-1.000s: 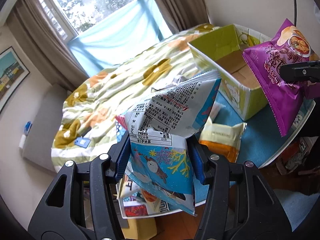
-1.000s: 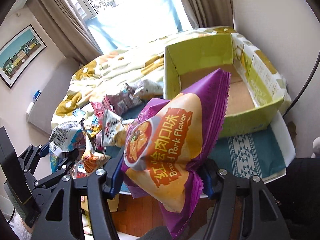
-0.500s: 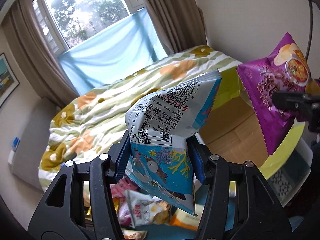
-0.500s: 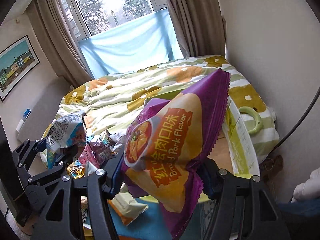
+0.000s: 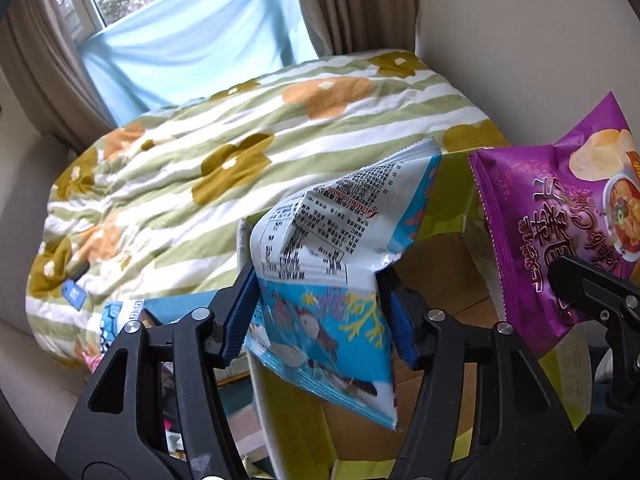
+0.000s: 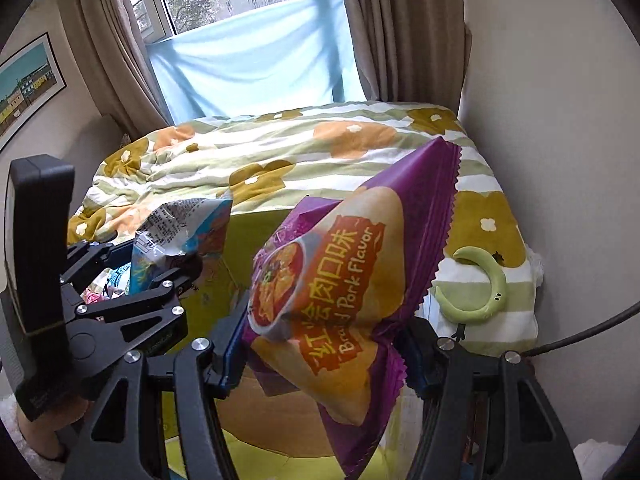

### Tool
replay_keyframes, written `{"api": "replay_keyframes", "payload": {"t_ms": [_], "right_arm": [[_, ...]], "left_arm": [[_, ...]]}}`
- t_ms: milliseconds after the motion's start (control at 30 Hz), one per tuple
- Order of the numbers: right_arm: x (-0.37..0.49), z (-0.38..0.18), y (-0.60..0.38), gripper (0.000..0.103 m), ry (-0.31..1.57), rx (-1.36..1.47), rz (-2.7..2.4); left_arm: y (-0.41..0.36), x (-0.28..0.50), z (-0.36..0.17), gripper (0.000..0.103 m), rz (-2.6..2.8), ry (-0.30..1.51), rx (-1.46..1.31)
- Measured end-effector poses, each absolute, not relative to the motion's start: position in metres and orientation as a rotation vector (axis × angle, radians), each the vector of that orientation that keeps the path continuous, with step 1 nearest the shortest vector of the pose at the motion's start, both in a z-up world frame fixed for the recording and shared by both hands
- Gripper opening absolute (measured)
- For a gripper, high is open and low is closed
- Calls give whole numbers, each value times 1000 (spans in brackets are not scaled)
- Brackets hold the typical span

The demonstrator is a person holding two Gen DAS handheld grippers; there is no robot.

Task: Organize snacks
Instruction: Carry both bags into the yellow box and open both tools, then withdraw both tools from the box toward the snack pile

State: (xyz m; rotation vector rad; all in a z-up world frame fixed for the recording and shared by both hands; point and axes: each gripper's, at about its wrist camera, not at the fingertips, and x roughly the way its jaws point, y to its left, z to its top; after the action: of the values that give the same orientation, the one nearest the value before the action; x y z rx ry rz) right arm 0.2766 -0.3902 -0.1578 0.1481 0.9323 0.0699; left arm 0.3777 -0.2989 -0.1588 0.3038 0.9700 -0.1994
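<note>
Left claw [image 5: 320, 304]: jaws parted, just been opening; blue snack bag [image 5: 340, 232] between the pads but seemingly no longer pinched, hanging tilted over the green box [image 5: 452, 188].
Right claw [image 6: 322, 346]: clamped on the purple chip bag [image 6: 328, 288] at its lower half; bag held up over the same box, near its far side.
Risk, blue bag: likely to drop at a slant; could catch the near rim and slide out toward the snack pile [image 5: 120, 320] rather than land on the cardboard floor.
Risk, purple bag: puffed and light; if let go this high, could tip over the far wall onto the bed [image 6: 320, 152].
Risk, claws: close together over one opening; could knock one another or nudge the box.
Risk, box: light cardboard, apparently close to the edge; a push could shift it.
Surface: teal cloth [image 5: 180, 304] showing only beside the box; loose snacks lying on it at lower left.
Room: bed with green-striped floral quilt just behind; green crescent thing [image 6: 480, 284] lying on it; window with pale blue sheet [image 6: 256, 52], brown curtains [image 6: 400, 40], framed picture [image 6: 28, 80] on the wall.
</note>
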Motion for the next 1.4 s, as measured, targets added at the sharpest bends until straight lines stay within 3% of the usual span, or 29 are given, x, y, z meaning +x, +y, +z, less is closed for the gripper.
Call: {"api": "replay_keyframes", "payload": {"t_ms": [33, 100, 767, 1067, 1100, 1133, 1167, 1233, 1400], "right_arm": [[280, -162, -395, 59, 943, 150, 72], [287, -166, -402, 59, 960, 164, 76], [314, -162, -398, 59, 979, 173, 136], [351, -194, -379, 61, 1055, 152, 210], [355, -199, -378, 62, 1068, 166, 223], [357, -203, -378, 70, 1080, 176, 223], [357, -207, -379, 86, 1082, 179, 210], [354, -208, -382, 101, 1060, 175, 165], [343, -210, -389, 101, 1063, 138, 117]], "left_arm": [[-301, 382, -163, 84, -190, 977, 305], [-302, 384, -167, 103, -186, 973, 295], [-216, 320, -133, 102, -101, 961, 158], [-189, 305, -139, 102, 9, 974, 102], [-186, 303, -142, 103, 18, 983, 96], [-183, 301, -144, 102, 28, 991, 93], [-180, 299, -146, 102, 40, 1000, 91], [-174, 295, -150, 103, 55, 1011, 87], [-166, 283, -151, 102, 66, 1016, 84]]}}
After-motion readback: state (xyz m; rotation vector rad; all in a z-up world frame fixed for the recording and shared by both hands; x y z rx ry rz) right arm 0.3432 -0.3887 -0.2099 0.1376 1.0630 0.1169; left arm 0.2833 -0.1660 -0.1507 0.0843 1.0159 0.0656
